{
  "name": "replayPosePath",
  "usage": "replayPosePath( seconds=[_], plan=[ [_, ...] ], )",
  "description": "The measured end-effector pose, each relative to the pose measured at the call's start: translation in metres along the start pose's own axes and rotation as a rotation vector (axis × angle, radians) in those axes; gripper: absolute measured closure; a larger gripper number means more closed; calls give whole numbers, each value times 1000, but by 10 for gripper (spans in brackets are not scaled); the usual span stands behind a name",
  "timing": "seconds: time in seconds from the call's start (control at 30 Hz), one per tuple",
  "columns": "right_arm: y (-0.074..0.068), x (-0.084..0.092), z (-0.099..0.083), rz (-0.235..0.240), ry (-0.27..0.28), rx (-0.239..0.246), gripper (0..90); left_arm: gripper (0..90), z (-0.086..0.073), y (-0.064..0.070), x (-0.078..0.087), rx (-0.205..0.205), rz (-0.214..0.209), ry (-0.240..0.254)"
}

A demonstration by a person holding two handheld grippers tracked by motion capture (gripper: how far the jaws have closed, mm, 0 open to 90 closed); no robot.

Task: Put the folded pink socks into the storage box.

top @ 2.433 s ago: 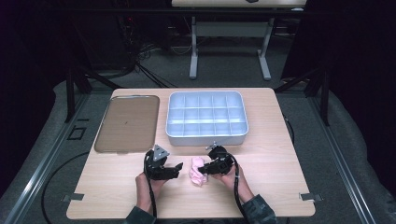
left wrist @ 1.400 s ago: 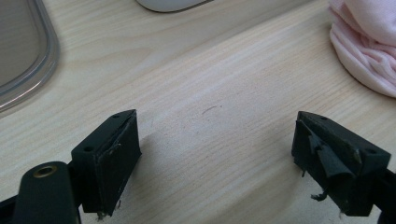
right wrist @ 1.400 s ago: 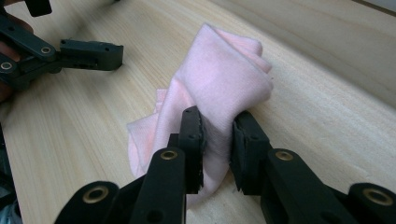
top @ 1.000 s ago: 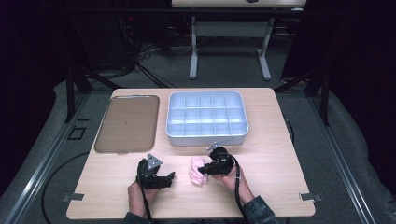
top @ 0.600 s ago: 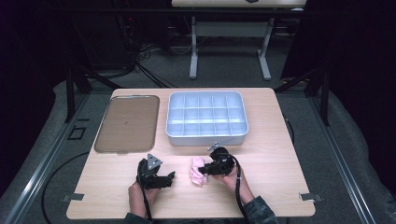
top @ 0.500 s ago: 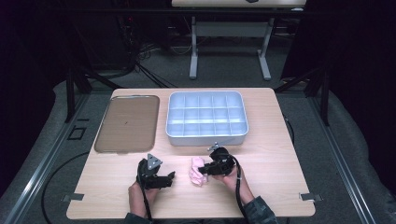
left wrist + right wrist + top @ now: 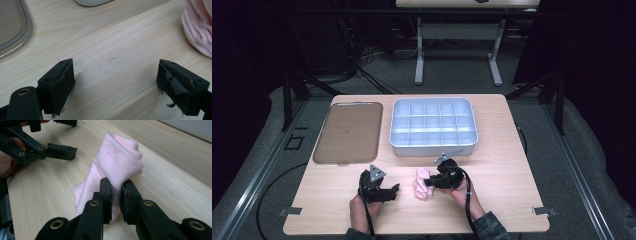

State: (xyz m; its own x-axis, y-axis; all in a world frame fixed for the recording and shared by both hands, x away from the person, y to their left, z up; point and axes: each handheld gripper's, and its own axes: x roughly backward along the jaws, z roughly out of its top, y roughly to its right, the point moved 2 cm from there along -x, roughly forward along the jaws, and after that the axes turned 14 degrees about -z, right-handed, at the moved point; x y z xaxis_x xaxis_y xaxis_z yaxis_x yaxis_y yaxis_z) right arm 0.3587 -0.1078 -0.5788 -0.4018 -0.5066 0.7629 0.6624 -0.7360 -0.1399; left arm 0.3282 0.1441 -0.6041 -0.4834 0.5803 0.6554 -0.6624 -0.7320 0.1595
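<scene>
The right gripper [image 7: 117, 185], whose jaws have just been closing, pinches a fold of the pink cloth [image 7: 117, 160] on the table [image 7: 512, 165], while the left gripper [image 7: 115, 80] gapes empty beside it.

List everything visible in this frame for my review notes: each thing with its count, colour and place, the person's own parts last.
pink cloth: one, pale pink, bunched, on the table's near edge between the two grippers.
compartment tray: one, light grey, gridded, far centre of the table.
flat lid: one, brownish and see-through, left of the compartment tray.
table: one, light wood.
second table: one, white legs, on the floor beyond.
left gripper: one, black, jaws open over bare wood, left of the cloth.
right gripper: one, black, jaws just closing and pinched on a fold of the pink cloth.
hands: two, at the near edge, each holding a gripper.
</scene>
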Motion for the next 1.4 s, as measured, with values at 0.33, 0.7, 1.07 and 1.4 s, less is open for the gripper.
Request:
replayPosePath(
  seconds=[0.33,0.7,1.07,1.4],
  plan=[
    [-1,4,0,-8,29,22,820,148,0,0,0,3,-1,0],
    [-3,23,5,-34,106,61,821,148,0,0,0,2,-1,1],
    [4,44,13,-86,143,64,821,148,0,0,0,2,-1,1],
    [10,60,16,-122,169,61,821,148,0,0,0,3,0,0]
  ],
)
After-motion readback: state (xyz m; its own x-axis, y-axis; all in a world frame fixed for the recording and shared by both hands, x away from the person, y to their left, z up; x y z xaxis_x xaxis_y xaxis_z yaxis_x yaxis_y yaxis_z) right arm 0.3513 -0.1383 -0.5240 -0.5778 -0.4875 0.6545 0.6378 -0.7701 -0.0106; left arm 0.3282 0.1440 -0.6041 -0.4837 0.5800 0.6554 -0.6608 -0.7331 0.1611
